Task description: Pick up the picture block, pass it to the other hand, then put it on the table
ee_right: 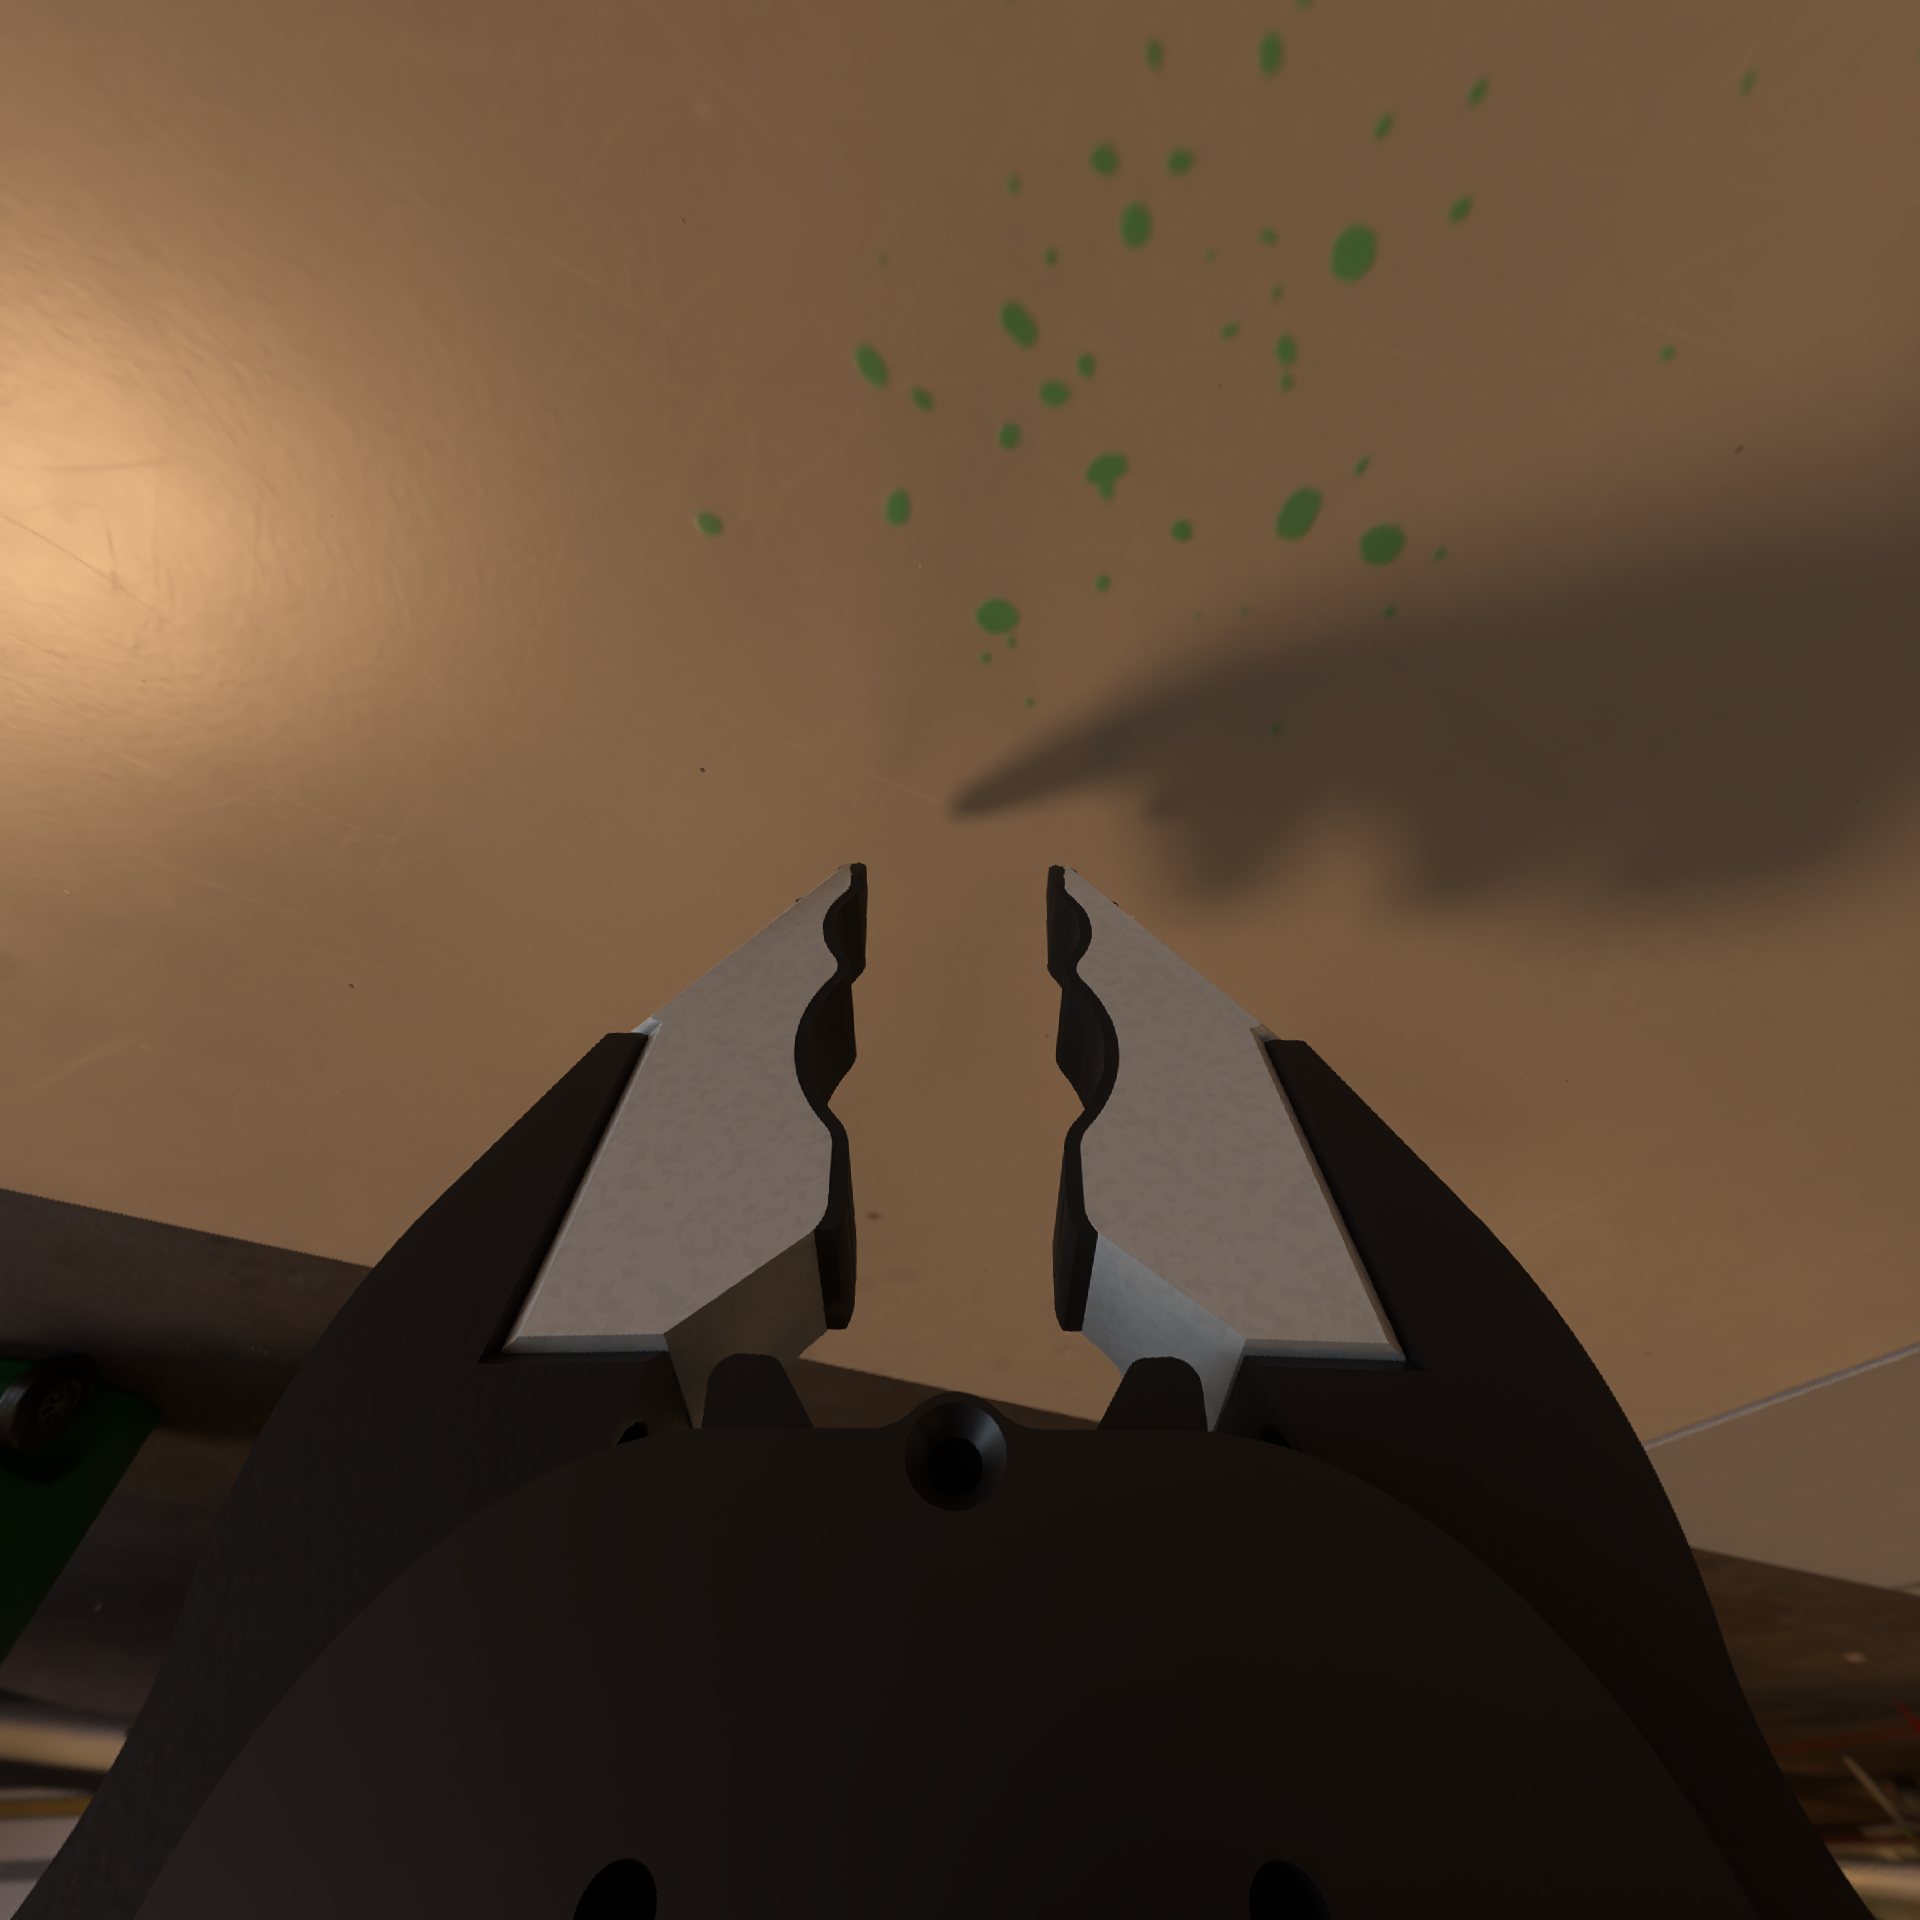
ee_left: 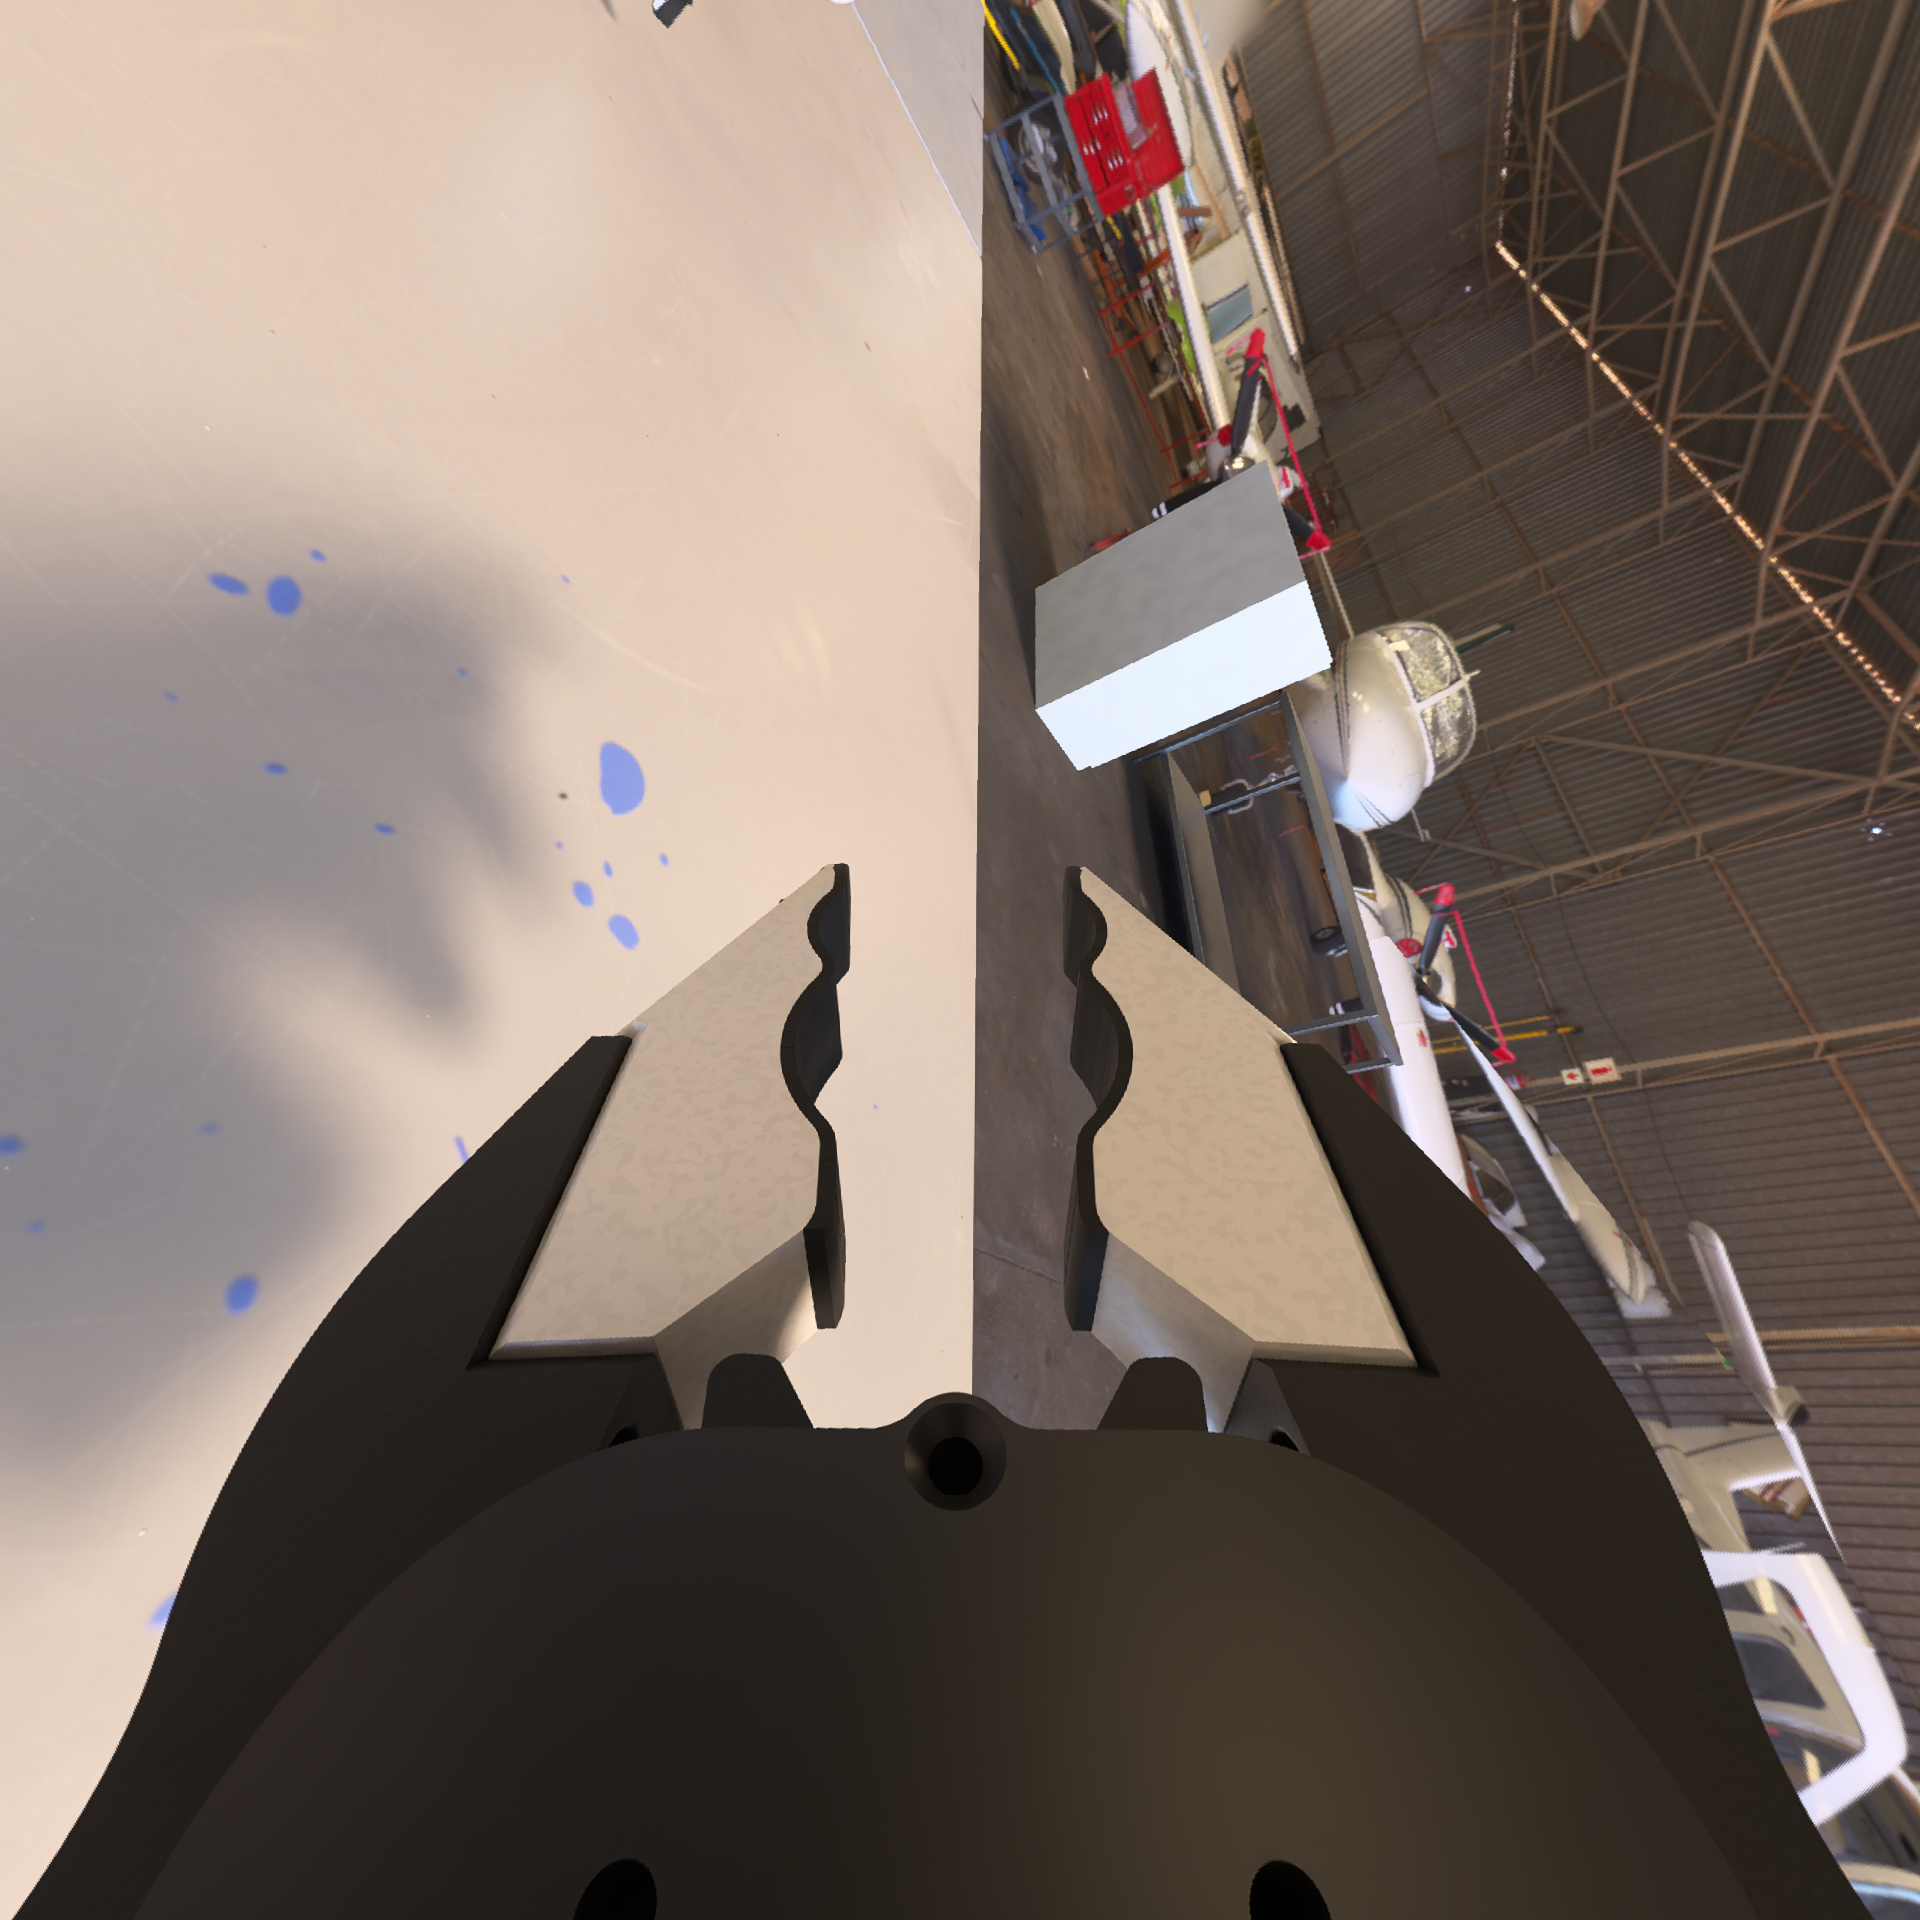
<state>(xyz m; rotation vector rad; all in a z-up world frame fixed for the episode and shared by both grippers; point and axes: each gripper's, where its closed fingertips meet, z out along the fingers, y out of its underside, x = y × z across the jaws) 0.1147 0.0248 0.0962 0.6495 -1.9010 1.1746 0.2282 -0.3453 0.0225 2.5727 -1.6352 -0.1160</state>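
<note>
A grey-white box-shaped block [ee_left: 1174, 623] shows in the left wrist view, to the right of the table's edge [ee_left: 978, 623] and ahead of my right-hand fingertip. Its visible faces are plain and no picture shows. I cannot tell what it rests on. My left gripper [ee_left: 956, 873] is open and empty, straddling the table's edge, well short of the block. My right gripper [ee_right: 956, 868] is open and empty above the tan table [ee_right: 416, 727]. No block shows in the right wrist view.
The table top [ee_left: 520, 312] has blue paint spots [ee_left: 621, 777] near the left gripper and green spots [ee_right: 1351, 252] ahead of the right one. A dark green object [ee_right: 62, 1455] sits past the table edge at lower left. Beyond are a hangar floor, aircraft [ee_left: 1392, 717] and a red crate [ee_left: 1122, 135].
</note>
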